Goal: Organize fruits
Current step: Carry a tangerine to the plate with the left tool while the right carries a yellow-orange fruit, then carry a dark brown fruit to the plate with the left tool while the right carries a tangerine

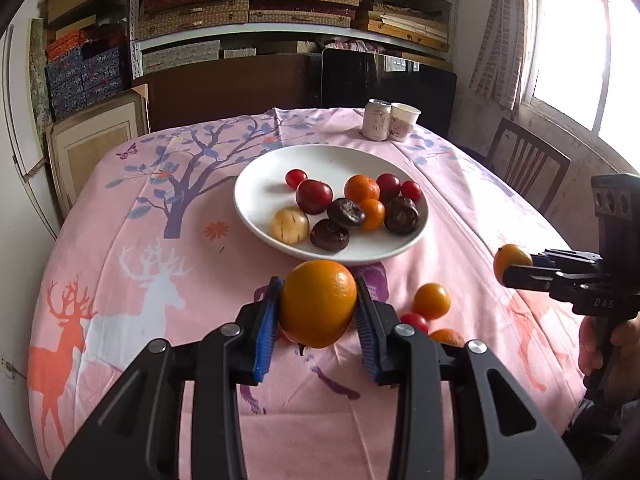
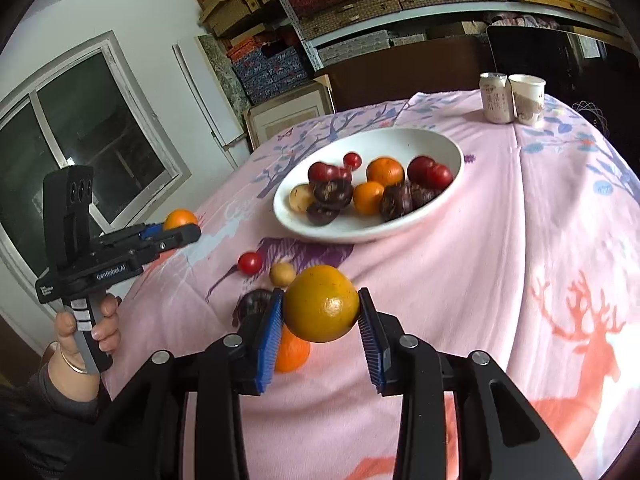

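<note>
A: Where do things stand?

B: Each gripper carries an orange above the pink surface (image 1: 120,208). The left gripper (image 1: 318,312) has its jaws clamped on an orange (image 1: 318,308), blue pads on the sides at three and nine o'clock. The right gripper (image 2: 322,316) holds a second orange (image 2: 322,304) the same way, at its widest part.

A: And the white plate (image 1: 264,196)?

B: Straight ahead at twelve o'clock in the left view, and near twelve in the right view too. It already holds small oranges, red fruit and dark wrinkled ones. A few loose fruits lie on the cloth, among them a small orange (image 1: 431,301) at about three o'clock of the left gripper.

A: How will the oranges handle?

B: My guess: firm, fairly light, with a pebbled skin that grips well. Being round, they would roll on landing, so across the middle is the safest hold. The plate's fruit looks crowded, so a bare patch near ten o'clock seems best.
</note>
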A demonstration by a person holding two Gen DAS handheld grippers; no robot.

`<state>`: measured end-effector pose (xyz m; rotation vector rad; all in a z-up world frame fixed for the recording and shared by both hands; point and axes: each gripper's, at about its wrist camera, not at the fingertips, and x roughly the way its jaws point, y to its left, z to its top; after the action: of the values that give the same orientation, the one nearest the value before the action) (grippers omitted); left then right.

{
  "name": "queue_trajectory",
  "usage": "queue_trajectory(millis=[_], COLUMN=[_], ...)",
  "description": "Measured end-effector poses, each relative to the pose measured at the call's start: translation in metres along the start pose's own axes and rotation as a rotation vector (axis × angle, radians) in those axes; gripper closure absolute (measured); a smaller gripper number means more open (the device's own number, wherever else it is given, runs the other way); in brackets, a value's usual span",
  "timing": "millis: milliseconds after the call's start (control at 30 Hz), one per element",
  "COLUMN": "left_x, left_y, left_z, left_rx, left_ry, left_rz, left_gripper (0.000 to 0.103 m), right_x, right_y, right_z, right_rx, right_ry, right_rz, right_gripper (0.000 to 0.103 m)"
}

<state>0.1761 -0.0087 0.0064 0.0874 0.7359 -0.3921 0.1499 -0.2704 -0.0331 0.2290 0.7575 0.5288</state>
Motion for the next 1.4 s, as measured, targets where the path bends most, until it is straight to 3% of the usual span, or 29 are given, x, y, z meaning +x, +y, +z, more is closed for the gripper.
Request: queue_trajectory(millis=[133,367,433,500,633,767,900,1000,1100,1233,1400], left_x=[0.036,0.118,0.122,0.112,0.090,0.066,0.043,0.036,0.031,0.027,0.023], left_y=[0.005,0.027,0.032,0.033,0.027,0.013,-0.003,-0.010,-0.007,0.002,0.002], left_z=[0.036,0.078,0.084,0.087,0.076,0.042,-0.007,-0.039,-0.060,-0.070,-0.072], left_rx=[-0.008,-0.087,-0.115,-0.123,-0.096,-0.039,0.030,0.066,0.046,0.003,-0.008], left_ry=[0.004,0.111,0.101,0.053,0.026,0.035,0.057,0.081,0.098,0.111,0.103], left_rz=[0.029,0.062,0.074,0.088,0.080,0.060,0.027,0.056,0.058,0.059,0.075], left_gripper=[0.068,0.066,0.035,0.021,0.021,0.021,0.017,0.015,0.015,0.015,0.015], right_x=[0.020,0.098,0.110,0.109,0.088,0.059,0.038,0.036,0.034,0.042,0.061], right_y=[-0.003,-0.014,-0.016,-0.016,-0.011,-0.006,0.009,0.024,0.039,0.055,0.055], right_z=[0.056,0.124,0.132,0.134,0.121,0.094,0.042,0.002,-0.026,-0.043,-0.040], right_rx=[0.012,0.064,0.078,0.083,0.057,0.036,-0.066,-0.137,-0.174,-0.200,-0.168], right_ry=[-0.027,0.022,0.019,-0.005,-0.060,-0.065,0.012,0.096,0.131,0.163,0.183], right_rz=[-0.010,-0.038,-0.049,-0.060,-0.072,-0.070,-0.101,-0.090,-0.078,-0.078,-0.099], right_gripper=[0.066,0.066,0.064,0.045,0.042,0.042,0.039,0.039,0.039,0.039,0.039])
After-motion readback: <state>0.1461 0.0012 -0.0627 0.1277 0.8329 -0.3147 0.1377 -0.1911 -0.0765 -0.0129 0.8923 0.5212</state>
